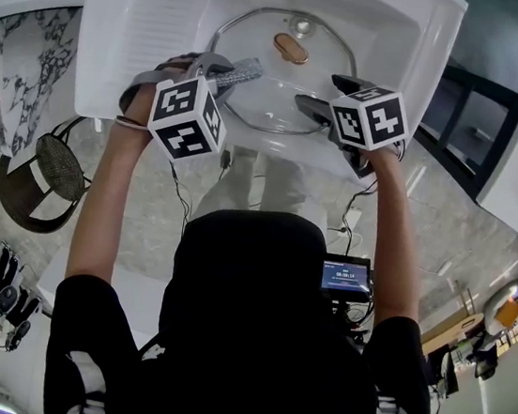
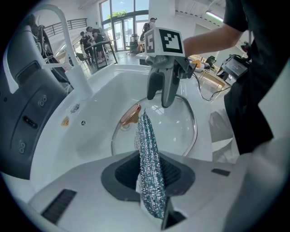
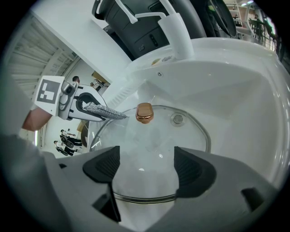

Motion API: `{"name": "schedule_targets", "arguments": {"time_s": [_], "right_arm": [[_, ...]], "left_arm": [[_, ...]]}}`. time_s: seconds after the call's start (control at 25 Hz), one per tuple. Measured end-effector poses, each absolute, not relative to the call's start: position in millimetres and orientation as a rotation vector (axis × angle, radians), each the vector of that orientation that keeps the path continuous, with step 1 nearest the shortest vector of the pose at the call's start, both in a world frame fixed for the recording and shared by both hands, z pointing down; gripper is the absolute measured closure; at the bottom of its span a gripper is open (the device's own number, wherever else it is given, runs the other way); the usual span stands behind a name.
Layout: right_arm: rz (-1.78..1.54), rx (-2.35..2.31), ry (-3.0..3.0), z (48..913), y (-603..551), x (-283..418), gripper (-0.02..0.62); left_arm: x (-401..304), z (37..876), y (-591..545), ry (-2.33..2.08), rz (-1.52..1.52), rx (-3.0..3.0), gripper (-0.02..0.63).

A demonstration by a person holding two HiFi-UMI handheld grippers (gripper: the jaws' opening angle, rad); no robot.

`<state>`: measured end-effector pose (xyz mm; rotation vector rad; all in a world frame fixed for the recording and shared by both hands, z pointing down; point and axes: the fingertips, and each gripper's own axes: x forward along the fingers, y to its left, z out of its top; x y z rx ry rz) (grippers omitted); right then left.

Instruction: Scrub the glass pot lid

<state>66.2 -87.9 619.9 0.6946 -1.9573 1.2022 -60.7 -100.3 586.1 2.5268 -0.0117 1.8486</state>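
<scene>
Left gripper [image 2: 151,179] clenches a glittery silver-teal mesh scrubber [image 2: 148,149] over the round glass pot lid [image 3: 181,136] in the white sink [image 1: 153,7]. Right gripper [image 3: 147,170] is released.

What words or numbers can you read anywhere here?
Small screen at the person's waist: pale digits, too small to read.
Cubes on the left hand-held gripper and right hand-held gripper: black-and-white square markers, no letters.
Nothing else carries print.

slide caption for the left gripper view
Left gripper clamps a glittery teal-silver scrub pad over the round glass pot lid in the white sink, right gripper open beyond.
</scene>
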Motion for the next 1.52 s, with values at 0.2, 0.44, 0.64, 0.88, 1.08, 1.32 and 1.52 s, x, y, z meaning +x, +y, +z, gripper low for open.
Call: {"name": "schedule_targets", "arguments": {"time_s": [0.2,0.44,0.64,0.88,1.08,1.32,1.52], "right_arm": [[1.205,0.694,-1.953,620.8,-87.2,67.0,0.233],[1.205,0.696,-1.954,620.8,-87.5,66.1,0.233],[1.203,0.695,-1.955,620.6,-87.5,66.4,0.233],[1.202,0.695,-1.956,620.0,-87.3,66.9,0.233],[1.203,0.696,-1.957,620.2,-87.3,66.3,0.233],[1.203,0.697,-1.954,620.5,-87.4,65.9,0.233],[1.202,0.695,-1.956,620.1,-87.6,65.3,0.233]], "left_arm": [[-58.3,592.6,-108.5,-0.020,1.859,2.527,0.531],[-59.0,601.0,-119.6,-0.057,1.872,2.533,0.531],[-58.2,607.7,-127.7,-0.104,1.878,2.536,0.531],[-56.3,616.1,-138.4,-0.140,1.885,2.526,0.531],[-54.3,625.6,-147.8,-0.188,1.897,2.510,0.531],[-51.4,636.0,-155.6,-0.218,1.945,2.510,0.531],[-50.5,637.7,-158.5,-0.239,1.939,2.505,0.530]]}}
